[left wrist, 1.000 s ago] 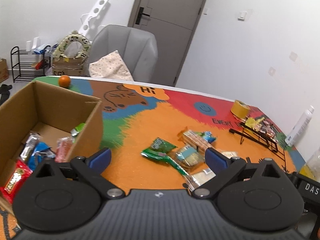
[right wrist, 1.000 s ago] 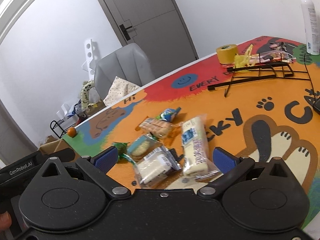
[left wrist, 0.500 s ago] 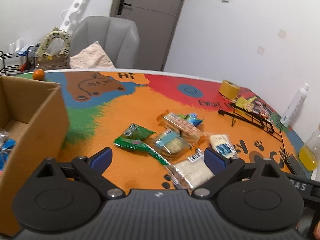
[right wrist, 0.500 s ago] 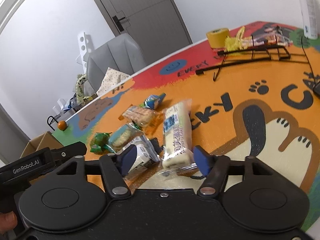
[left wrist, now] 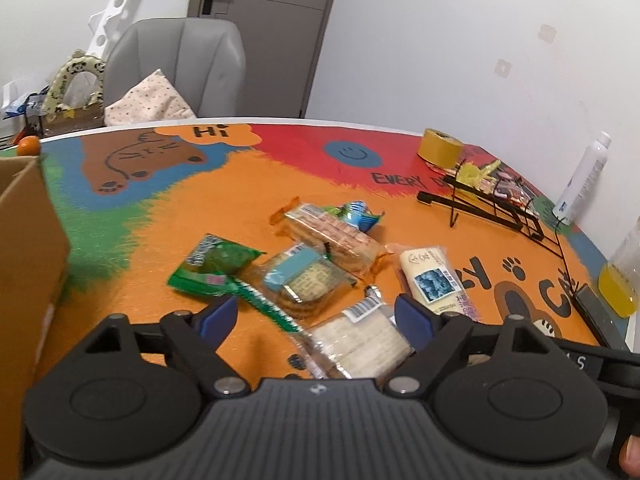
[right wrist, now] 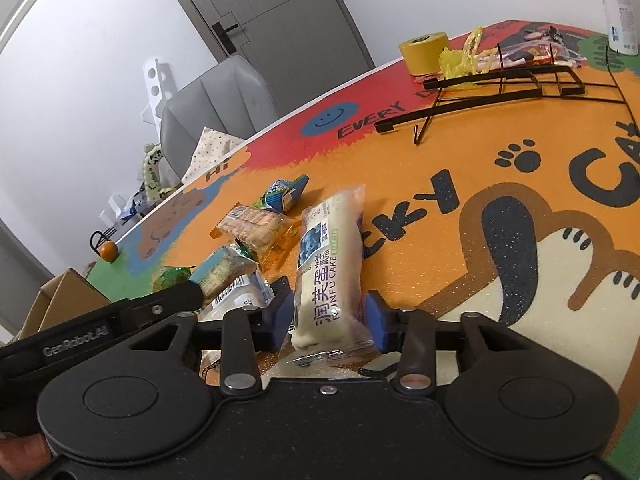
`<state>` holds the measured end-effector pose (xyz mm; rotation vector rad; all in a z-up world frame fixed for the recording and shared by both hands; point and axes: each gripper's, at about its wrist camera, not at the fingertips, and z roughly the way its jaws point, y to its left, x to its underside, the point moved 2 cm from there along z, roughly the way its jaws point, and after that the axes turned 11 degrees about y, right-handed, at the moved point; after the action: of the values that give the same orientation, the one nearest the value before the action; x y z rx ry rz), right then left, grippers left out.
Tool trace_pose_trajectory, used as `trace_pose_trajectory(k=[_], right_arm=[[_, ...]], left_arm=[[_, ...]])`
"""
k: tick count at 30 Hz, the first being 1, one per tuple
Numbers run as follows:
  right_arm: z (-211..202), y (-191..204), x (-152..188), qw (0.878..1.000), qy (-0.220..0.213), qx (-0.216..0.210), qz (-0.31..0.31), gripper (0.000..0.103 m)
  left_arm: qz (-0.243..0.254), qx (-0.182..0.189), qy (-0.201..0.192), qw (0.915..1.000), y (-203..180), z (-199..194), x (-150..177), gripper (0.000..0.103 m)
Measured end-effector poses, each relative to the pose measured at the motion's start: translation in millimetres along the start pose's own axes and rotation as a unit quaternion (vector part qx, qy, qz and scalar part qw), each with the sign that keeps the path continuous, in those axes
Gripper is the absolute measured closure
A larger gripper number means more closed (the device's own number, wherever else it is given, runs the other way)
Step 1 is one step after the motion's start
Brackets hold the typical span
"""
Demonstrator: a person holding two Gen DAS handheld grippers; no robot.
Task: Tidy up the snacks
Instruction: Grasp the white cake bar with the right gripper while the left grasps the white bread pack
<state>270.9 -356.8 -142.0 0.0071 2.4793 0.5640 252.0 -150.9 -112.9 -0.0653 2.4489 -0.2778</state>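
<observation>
The right gripper (right wrist: 329, 318) has its blue pads pressed against both sides of the cream cake packet (right wrist: 329, 276), which runs lengthwise away from the camera toward 12 o'clock, its near end between the fingers and its far end lying on the orange table mat (right wrist: 460, 264). The left gripper (left wrist: 316, 316) hangs wide open with nothing between its fingers, poised above the clear white wafer packet (left wrist: 360, 340) at its 6 o'clock. The rest of the snack pile spreads out from there: a green packet (left wrist: 216, 264) at 10 o'clock of the wafers, a round biscuit pack with a pale blue label (left wrist: 300, 276) just beside it, a long orange-edged cracker pack (left wrist: 332, 236) beyond that, and a small blue-green sachet (left wrist: 358, 216) touching the crackers' far end. The cardboard box (left wrist: 28, 256) stands at 9 o'clock at the mat's edge, well apart from the pile, an orange fruit (left wrist: 29, 146) behind it. At 2 o'clock sit a black wire rack (left wrist: 492, 208), a yellow tape roll (left wrist: 440, 150) and a white bottle (left wrist: 582, 180)
</observation>
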Motion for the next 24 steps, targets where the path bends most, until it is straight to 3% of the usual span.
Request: trace_pose_trajectory(k=[3, 8, 24], right_arm=[[2, -1, 2, 1.0, 0.004, 0.004, -0.004, 0.073], [-1, -4, 4, 1.0, 0.004, 0.001, -0.005, 0.074], [-16, -12, 14, 1.0, 0.0, 0.017, 0.014, 0.075]], left_arm=[[0.009, 0.004, 0.001, 0.9999, -7, 7, -1, 0.023], [0.015, 0.013, 0.009, 0.9998, -13, 18, -1, 0.029], [0.047, 0.027, 0.035, 0.9979, -26, 20, 15, 0.028]])
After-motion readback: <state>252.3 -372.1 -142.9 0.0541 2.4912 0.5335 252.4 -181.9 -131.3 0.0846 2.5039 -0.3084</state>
